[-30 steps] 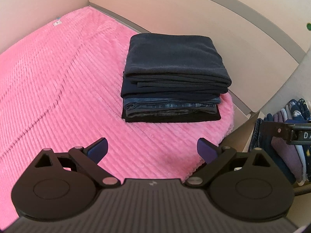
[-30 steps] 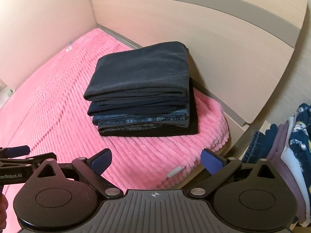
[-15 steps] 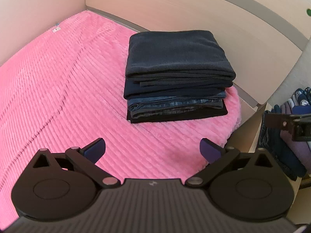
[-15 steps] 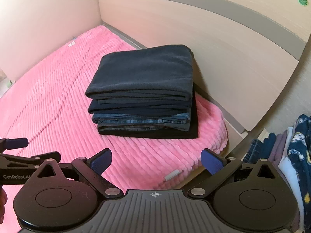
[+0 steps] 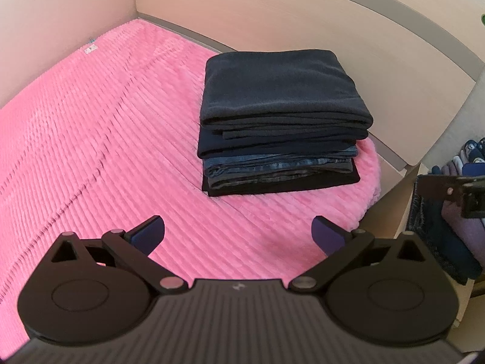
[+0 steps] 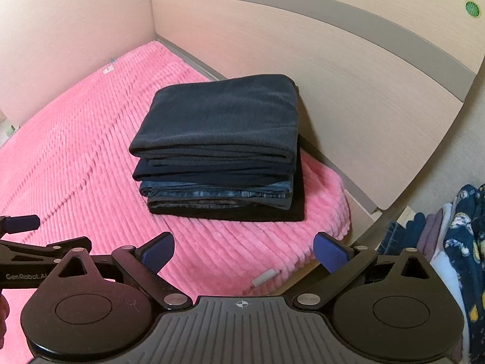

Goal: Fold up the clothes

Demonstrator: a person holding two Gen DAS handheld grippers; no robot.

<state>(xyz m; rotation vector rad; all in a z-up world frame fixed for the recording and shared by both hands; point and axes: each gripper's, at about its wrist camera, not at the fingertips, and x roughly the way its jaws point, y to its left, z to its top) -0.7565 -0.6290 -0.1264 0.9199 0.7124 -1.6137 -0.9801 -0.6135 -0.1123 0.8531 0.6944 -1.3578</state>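
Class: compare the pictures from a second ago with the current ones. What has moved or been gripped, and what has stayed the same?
Only the viewpoints shifted a little: both cameras drifted, so the pile of folded clothes sits slightly differently in frame. Nothing was gripped or released. The left gripper and right gripper stay open and empty, and the pile stays untouched on the pink blanket.

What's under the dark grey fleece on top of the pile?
Under the dark grey fleece: a navy garment, folded jeans, then a black garment on the pink blanket. Anything between the layers is hidden.

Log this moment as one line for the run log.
left gripper open, empty | right gripper open, empty | stack of folded dark clothes on pink ribbed blanket
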